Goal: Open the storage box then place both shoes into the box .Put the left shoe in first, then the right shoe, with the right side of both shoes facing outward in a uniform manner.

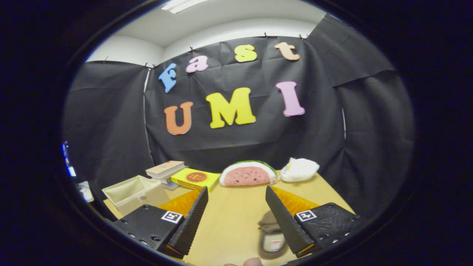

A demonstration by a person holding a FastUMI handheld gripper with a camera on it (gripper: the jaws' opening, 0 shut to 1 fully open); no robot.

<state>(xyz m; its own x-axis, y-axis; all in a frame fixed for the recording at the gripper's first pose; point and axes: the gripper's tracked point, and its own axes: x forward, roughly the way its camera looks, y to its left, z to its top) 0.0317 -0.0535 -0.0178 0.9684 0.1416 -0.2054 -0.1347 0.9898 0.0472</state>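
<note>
At the left edge of the wooden surface [236,221] stands an open cream box [135,193], empty as far as can be seen. Just beyond it, toward the far left corner, lie stacked books [165,169], and beside them a yellow book [195,178] with a round red mark. Along the far edge rests a plush watermelon slice [247,173], then a white plush toy [299,169] near the far right corner. The gripper [236,197] hovers above the surface with its fingers [192,218] wide apart, holding nothing. A blurred brown shoe [272,236] lies at the near edge, partly hidden under the right finger.
</note>
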